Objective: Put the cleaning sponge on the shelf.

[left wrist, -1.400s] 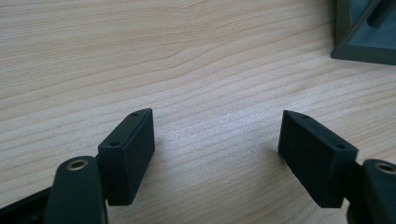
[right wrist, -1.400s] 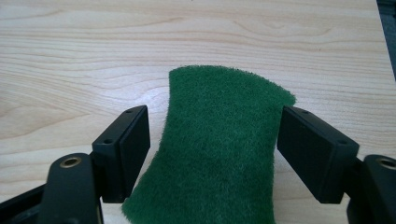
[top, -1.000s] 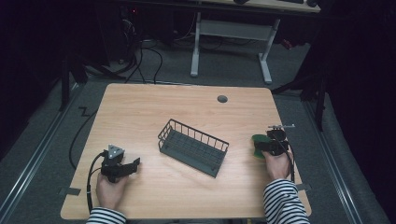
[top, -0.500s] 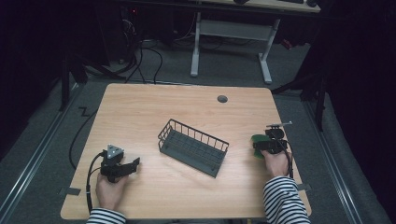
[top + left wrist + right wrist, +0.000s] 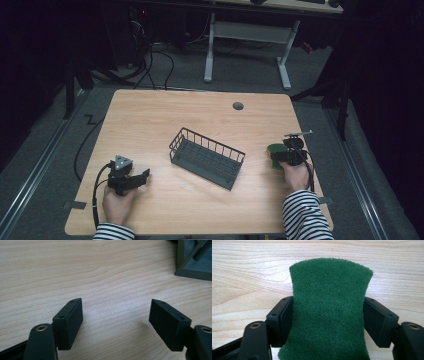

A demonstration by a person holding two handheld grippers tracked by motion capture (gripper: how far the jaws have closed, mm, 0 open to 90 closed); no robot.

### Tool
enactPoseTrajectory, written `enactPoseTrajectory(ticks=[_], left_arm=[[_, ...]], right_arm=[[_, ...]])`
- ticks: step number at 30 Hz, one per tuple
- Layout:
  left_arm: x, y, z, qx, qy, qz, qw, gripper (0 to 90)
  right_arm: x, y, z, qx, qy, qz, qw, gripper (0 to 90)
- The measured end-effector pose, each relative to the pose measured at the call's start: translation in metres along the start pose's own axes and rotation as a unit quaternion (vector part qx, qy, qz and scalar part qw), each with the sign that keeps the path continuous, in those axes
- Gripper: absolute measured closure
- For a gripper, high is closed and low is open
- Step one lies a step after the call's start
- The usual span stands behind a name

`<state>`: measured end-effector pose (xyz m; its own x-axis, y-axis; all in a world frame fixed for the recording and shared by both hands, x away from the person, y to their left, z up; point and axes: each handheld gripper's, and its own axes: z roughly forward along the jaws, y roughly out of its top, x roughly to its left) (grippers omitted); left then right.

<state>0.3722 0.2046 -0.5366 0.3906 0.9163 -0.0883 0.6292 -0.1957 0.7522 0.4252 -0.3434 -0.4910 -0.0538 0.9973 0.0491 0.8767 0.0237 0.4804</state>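
Now my right claw (image 5: 328,315) has just been closing, and its two jaws press in on a green scrubbing pad (image 5: 329,310); the pad's sides pinch inward where the jaws meet it, so I judge the grip taken. Compared with a second ago, both my hands sit in the same spots and the pad (image 5: 274,151) lies in the same place on the table (image 5: 150,115), near its right edge, not yet lifted. So the pick-up looks begun, with the carry yet to come.

My left claw (image 5: 116,315) rests low over bare wood with its jaws wide apart and nothing between them; a corner of the wire basket (image 5: 193,262) shows ahead of it.

Outward from the pad, the basket (image 5: 207,157) stands slantwise in the middle of the table, well apart from both claws. Bare wood lies between pad and basket, so I have open room to move that way. The table edge is close behind my right hand (image 5: 295,175).
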Motion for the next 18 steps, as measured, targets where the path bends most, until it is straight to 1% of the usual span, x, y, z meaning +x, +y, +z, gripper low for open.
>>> enactPoseTrajectory(ticks=[1,8,10,18], left_arm=[[0.0,0.0,0.0,0.0,0.0,0.0,1.0,27.7],[0.0,0.0,0.0,0.0,0.001,0.001,1.0,27.7],[0.0,0.0,0.0,0.001,0.001,0.002,1.0,27.7],[0.0,0.0,0.0,0.0,0.001,0.001,1.0,27.6]], right_arm=[[0.0,0.0,-0.001,-0.004,0.003,0.001,1.0,30.2],[0.002,-0.002,-0.01,-0.011,0.016,-0.012,0.9997,30.3],[0.002,-0.003,-0.014,-0.018,0.022,-0.016,0.9995,30.3],[0.005,-0.006,-0.025,-0.031,0.033,-0.026,0.9986,30.4]])
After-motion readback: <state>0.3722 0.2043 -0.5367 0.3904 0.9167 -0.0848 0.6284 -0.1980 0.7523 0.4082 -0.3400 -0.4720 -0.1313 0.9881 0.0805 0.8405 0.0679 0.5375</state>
